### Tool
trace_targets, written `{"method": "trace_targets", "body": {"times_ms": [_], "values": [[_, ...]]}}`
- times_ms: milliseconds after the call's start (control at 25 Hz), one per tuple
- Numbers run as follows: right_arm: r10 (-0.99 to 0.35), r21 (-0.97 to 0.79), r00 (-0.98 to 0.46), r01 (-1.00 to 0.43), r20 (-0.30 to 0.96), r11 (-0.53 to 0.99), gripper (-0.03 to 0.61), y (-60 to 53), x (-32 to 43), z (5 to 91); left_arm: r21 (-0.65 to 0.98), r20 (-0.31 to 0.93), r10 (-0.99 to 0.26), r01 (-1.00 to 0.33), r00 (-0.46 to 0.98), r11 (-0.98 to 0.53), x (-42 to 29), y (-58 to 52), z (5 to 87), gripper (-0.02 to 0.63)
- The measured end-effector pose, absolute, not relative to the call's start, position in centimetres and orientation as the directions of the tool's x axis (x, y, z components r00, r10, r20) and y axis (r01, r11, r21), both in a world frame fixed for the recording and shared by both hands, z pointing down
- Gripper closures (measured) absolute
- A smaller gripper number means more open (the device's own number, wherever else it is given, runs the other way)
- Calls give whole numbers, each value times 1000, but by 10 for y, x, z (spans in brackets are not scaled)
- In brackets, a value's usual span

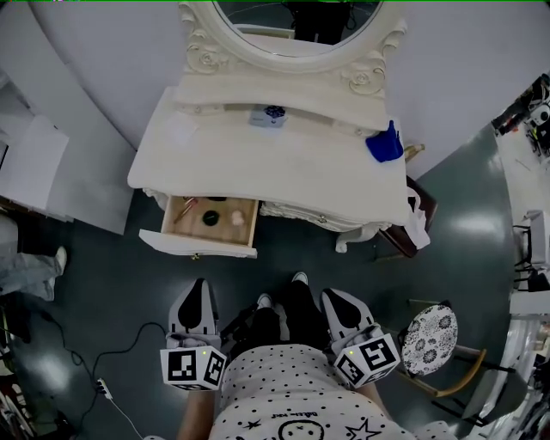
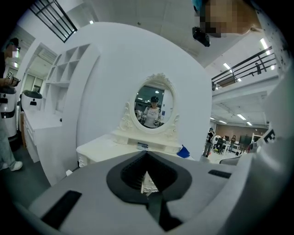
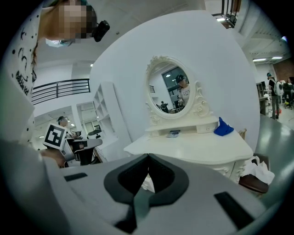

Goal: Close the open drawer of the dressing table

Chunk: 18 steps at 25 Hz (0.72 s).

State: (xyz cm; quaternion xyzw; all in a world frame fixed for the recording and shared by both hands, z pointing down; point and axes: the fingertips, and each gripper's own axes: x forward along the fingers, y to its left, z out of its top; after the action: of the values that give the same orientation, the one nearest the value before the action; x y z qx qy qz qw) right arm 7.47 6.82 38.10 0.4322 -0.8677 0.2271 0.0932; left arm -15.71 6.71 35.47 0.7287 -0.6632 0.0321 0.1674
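A cream dressing table (image 1: 284,163) with an oval mirror (image 1: 296,21) stands against the curved white wall. Its left drawer (image 1: 198,247) is pulled out, with a few small items inside. My left gripper (image 1: 199,285) is shut and empty, low over the floor just short of the drawer front. To its right, my right gripper (image 1: 332,297) is also shut and empty. From the left gripper view the closed left gripper (image 2: 147,152) points toward the dressing table (image 2: 105,149), and its jaws hide the drawer. In the right gripper view, the right gripper (image 3: 148,156) faces the tabletop (image 3: 193,149).
A blue cloth-like object (image 1: 384,144) and a small box (image 1: 267,116) lie on the tabletop. A stool with a patterned seat (image 1: 430,337) stands at my right. A cable with a power strip (image 1: 103,388) runs over the floor at left. White shelving (image 1: 34,163) stands further left.
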Motion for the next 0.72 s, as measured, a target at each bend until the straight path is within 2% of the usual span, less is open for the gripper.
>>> {"method": "trace_targets", "body": {"times_ms": [400, 720], "values": [[-694, -288, -649, -760, 310, 582, 569, -31, 127, 369, 190, 230, -973, -981, 9, 36, -120, 1, 345, 601], [-662, -288, -679, -734, 317, 615, 569, -56, 147, 375, 165, 244, -966, -978, -86, 129, -119, -8, 356, 601]]}}
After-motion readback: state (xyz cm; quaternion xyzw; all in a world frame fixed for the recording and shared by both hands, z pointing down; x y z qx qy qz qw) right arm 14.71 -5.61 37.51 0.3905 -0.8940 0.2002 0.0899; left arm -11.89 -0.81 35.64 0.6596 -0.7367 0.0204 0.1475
